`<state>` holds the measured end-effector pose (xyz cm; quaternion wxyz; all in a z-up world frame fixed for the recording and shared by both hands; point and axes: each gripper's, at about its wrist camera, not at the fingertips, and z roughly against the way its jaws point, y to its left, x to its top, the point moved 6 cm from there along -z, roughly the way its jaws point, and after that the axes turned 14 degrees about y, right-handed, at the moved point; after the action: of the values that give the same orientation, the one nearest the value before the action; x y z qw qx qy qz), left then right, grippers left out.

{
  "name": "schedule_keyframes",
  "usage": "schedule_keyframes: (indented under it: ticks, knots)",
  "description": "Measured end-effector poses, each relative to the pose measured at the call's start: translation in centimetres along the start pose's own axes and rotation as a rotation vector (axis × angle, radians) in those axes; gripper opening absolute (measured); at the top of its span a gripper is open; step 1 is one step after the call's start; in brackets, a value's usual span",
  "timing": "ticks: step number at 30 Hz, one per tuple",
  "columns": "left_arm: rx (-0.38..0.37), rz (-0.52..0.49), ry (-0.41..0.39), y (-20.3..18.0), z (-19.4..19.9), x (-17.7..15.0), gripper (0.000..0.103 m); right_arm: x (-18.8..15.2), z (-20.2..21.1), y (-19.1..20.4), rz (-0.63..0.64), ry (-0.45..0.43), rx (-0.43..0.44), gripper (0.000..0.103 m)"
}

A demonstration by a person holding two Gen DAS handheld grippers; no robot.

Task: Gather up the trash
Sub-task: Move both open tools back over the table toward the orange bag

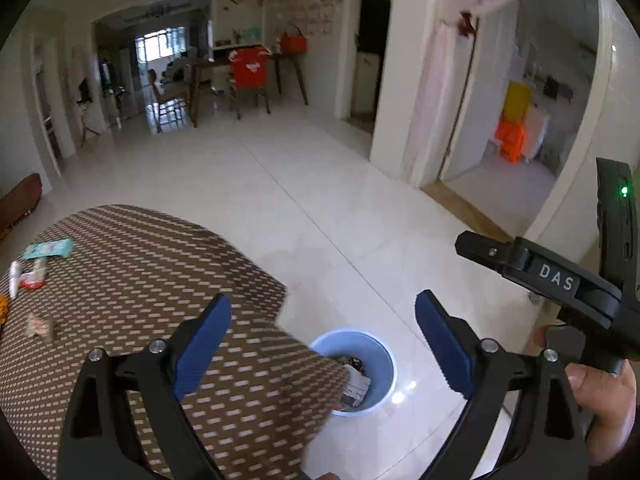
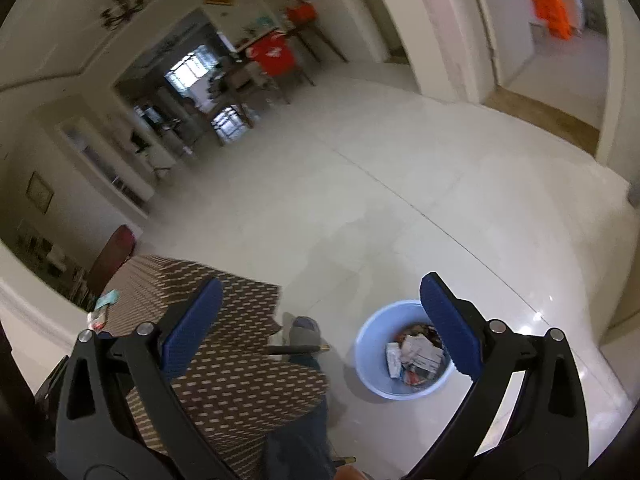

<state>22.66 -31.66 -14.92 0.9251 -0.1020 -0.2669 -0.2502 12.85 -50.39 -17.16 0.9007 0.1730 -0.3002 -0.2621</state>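
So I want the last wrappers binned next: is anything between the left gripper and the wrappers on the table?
Nothing visible. The left gripper is open and empty, and only bare patterned table lies between it and the wrappers near the far left edge. The blue bin stands on the floor beside the table.

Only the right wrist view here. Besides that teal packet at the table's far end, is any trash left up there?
Observer: Yes. The left wrist view shows a crumpled wrapper nearer on the table.
Operator: Anything else?
Observer: A white tube lies near the teal packet.
Operator: And the left gripper?
Observer: The left gripper is open, holding nothing.
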Motion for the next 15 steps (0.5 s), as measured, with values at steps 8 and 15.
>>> schedule_keyframes:
  ticks: [8, 15]
  knots:
    - [0.029, 0.105, -0.085, 7.9, 5.2, -1.3, 0.093, -0.8, -0.7, 9.7, 0.154, 0.011, 0.042, 0.097]
    - [0.067, 0.203, -0.131, 15.9, 8.1, -3.2, 0.093, -2.5, -2.9, 17.5, 0.310, 0.047, 0.084, 0.097]
